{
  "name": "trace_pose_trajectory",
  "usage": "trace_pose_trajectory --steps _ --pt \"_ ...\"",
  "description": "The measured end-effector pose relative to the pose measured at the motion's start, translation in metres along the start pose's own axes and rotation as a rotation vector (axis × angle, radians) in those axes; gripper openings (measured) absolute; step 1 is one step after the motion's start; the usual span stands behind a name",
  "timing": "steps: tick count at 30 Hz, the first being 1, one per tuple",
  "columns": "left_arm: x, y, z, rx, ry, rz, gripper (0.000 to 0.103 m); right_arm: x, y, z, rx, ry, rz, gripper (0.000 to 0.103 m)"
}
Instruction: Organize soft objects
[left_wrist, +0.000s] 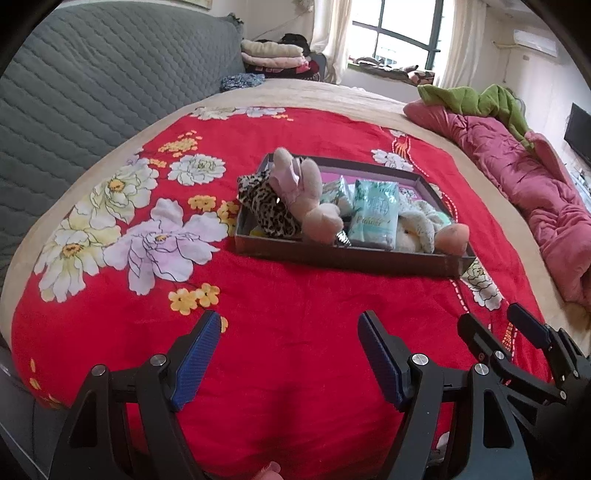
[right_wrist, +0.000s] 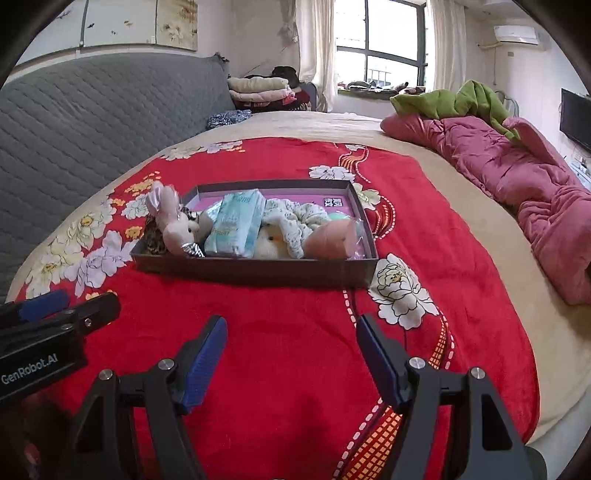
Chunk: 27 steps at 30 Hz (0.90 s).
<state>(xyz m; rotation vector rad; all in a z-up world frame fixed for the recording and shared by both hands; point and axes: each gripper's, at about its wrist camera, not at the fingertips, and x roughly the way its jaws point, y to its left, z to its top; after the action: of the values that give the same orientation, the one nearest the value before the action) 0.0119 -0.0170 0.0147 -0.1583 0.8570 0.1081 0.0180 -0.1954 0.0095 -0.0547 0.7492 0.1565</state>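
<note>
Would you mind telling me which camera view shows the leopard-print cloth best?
The left wrist view: the leopard-print cloth lies broadly exposed at the tray's left end, beside the pink bunny. In the right wrist view, only a sliver shows behind the bunny.

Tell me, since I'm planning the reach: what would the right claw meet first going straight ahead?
Probably the near wall of the box; only red blanket lies before it. The right claw is open and empty; height is unclear.

Both grippers have black frames, silver screws, blue textured fingers (left_wrist: 197, 360); one housing reads "GenRobot.AI".
</note>
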Motion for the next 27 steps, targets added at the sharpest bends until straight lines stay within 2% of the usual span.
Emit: trace_pose_trajectory --steps 9,14,27 --pt "0.014 -0.001 -0.005 0.000 0.026 0.000 0.078 0.005 0.004 -0.005 0.003 0.007 0.009 0.072" --pt "0.018 -0.002 -0.008 0.007 0.039 0.005 0.078 0.012 0.002 -0.009 0.018 0.038 0.015 0.072" --pt "0.026 -0.003 -0.010 0.011 0.054 0.006 0.078 0.012 0.002 -0.010 0.021 0.031 0.012 0.072"
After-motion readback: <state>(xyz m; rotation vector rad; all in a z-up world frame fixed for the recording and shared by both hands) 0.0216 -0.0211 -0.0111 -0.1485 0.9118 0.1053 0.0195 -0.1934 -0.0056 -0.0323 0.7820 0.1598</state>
